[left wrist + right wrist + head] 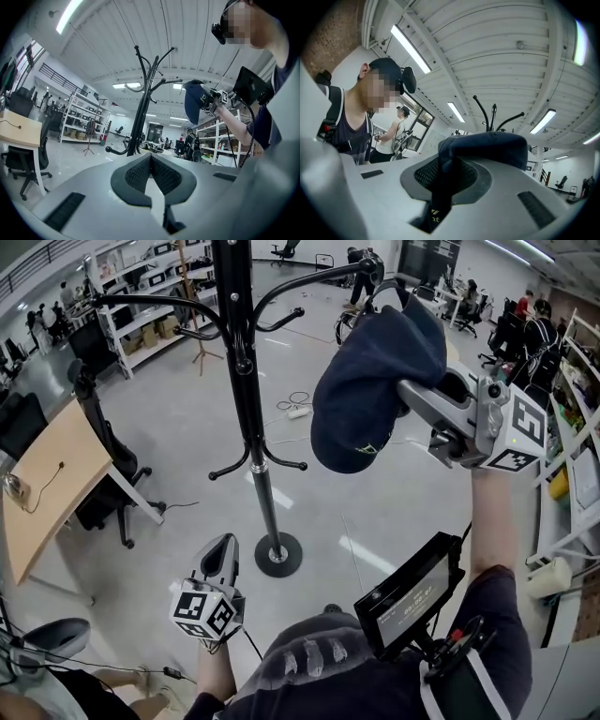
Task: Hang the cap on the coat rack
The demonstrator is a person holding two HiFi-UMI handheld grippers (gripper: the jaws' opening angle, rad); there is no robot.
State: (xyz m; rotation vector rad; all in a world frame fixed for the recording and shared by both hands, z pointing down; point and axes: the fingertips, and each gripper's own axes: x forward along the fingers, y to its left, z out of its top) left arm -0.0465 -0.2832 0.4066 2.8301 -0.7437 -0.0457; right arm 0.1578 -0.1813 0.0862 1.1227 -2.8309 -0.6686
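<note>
cap: dark navy cap (375,381), held up in the air just right of the coat rack (246,381) pole, up at the level of the top hooks, crown sagging downward. As far as I can see it isn't on any hook.

grip: right tongs (409,396) are clenched on the cap's edge. The right gripper view shows the cloth squeezed between the two pads, with the rest of the cap bunched over the tips.

nearest hook: the upper hook (323,276) that curves out to the right ends close above the cap. Honestly can't tell whether they touch.

coat rack: black pole standing upright, long curved hooks up top, a set of short ones lower down, round base flat on the floor (375,512).

left tongs: left tongs (218,554) sit low, close to the person's body and near the rack's base. The jaws are pressed together with nothing in them, and they point toward the rack.

around: wooden bench (52,474) off to the left with a cable lying on it, and a black office chair (103,465) right beside it. White shelves (141,315) stand further back on the left. A small screen (408,592) hangs at the person's chest under the right arm.
</note>
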